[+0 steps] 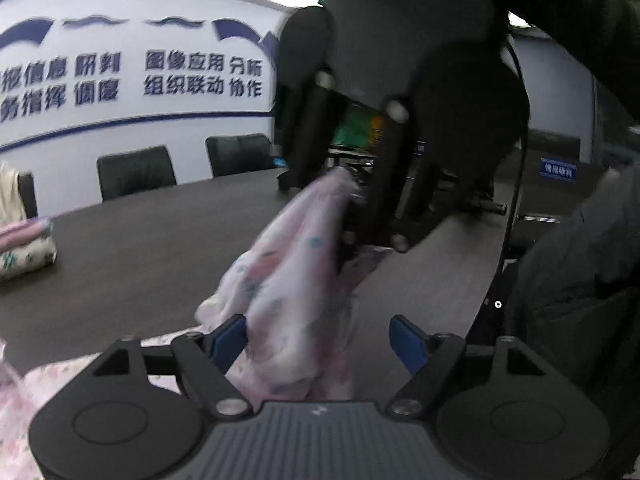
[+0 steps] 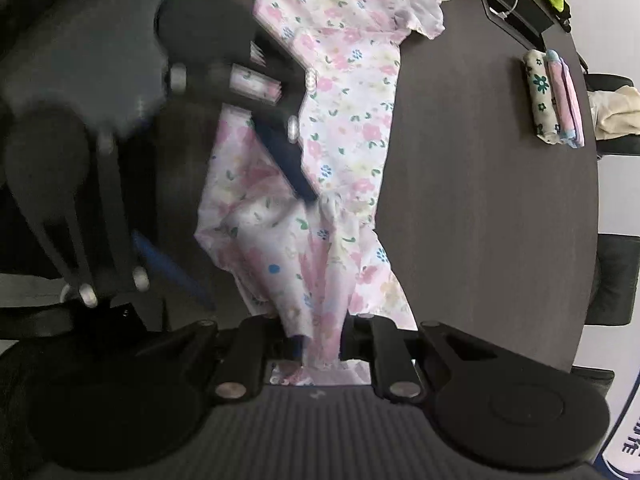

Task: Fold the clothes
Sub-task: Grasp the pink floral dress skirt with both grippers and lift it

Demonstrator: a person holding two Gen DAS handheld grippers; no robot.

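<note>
Pink floral cotton dress [image 2: 352, 120] stretched over the dark round worktop [image 2: 480, 200].
Right gripper [image 2: 320, 344] fingers clench its hem at 6 o'clock; left gripper [image 1: 320, 338] fingers stand spread, raised cloth between them.

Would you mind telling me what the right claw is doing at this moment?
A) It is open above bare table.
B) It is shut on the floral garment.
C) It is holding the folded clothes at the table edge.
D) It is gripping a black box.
B: in the right wrist view the right claw has its fingers closed on a bunched part of the floral garment, which trails away across the dark table.
</note>
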